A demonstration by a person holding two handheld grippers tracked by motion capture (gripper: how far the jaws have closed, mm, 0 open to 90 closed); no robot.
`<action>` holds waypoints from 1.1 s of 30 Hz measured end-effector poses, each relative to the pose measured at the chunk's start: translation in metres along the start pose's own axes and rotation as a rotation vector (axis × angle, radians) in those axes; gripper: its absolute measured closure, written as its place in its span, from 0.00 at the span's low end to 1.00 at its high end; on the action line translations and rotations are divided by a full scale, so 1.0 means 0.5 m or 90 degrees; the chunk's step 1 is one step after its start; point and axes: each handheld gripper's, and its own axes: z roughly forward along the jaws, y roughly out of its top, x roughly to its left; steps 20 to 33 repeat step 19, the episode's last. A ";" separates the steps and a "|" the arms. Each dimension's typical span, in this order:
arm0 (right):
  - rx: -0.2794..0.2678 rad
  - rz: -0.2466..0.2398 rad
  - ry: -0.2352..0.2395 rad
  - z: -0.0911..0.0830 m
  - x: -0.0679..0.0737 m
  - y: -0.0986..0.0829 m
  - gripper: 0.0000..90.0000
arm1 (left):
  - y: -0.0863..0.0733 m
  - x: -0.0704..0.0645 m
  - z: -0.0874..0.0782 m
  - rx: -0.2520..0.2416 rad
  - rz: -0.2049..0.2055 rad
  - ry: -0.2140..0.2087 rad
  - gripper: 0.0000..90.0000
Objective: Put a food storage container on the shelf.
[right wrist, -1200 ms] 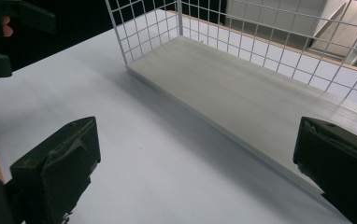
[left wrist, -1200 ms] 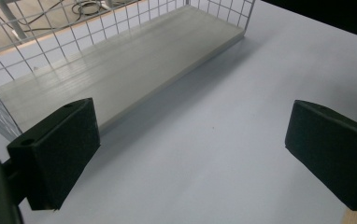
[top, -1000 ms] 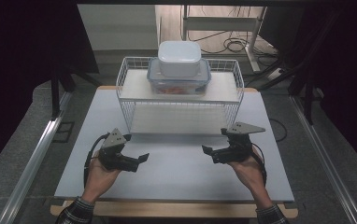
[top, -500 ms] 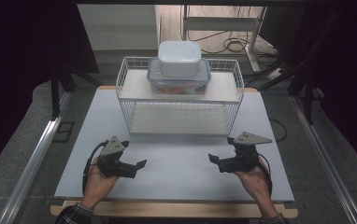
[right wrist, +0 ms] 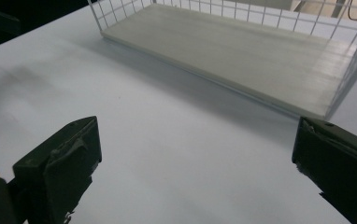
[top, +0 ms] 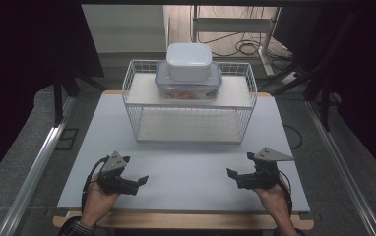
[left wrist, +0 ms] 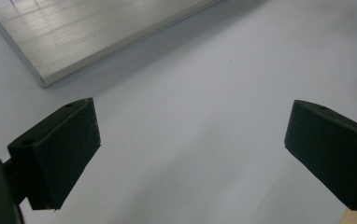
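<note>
High view: the left tongs [top: 138, 182] and right tongs [top: 236, 175], both wide open and empty, rest low on the table [top: 191, 172], with the stacked containers [top: 189, 73] straight ahead atop the wire rack [top: 188, 105], about equally far from each.

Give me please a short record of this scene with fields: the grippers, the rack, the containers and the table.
left gripper: open, holds nothing, low over the table's near left part
right gripper: open, holds nothing, low over the near right part
wire rack: white, two shelves, at the far middle of the table
clear container: on the top shelf, blue-rimmed lid, orange contents
white container: stacked on the clear container
lower shelf: bare
table: white top
</note>
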 end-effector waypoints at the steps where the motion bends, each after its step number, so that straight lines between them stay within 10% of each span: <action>1: 0.003 0.000 -0.003 0.000 -0.001 -0.004 0.02 | -0.002 0.000 0.000 0.002 0.002 0.000 0.03; 19: 0.092 0.014 -0.017 0.026 -0.017 -0.064 0.02 | -0.034 0.013 0.028 0.063 -0.014 0.001 0.02; 33: 0.092 0.014 -0.017 0.026 -0.017 -0.064 0.02 | -0.034 0.013 0.028 0.063 -0.014 0.001 0.02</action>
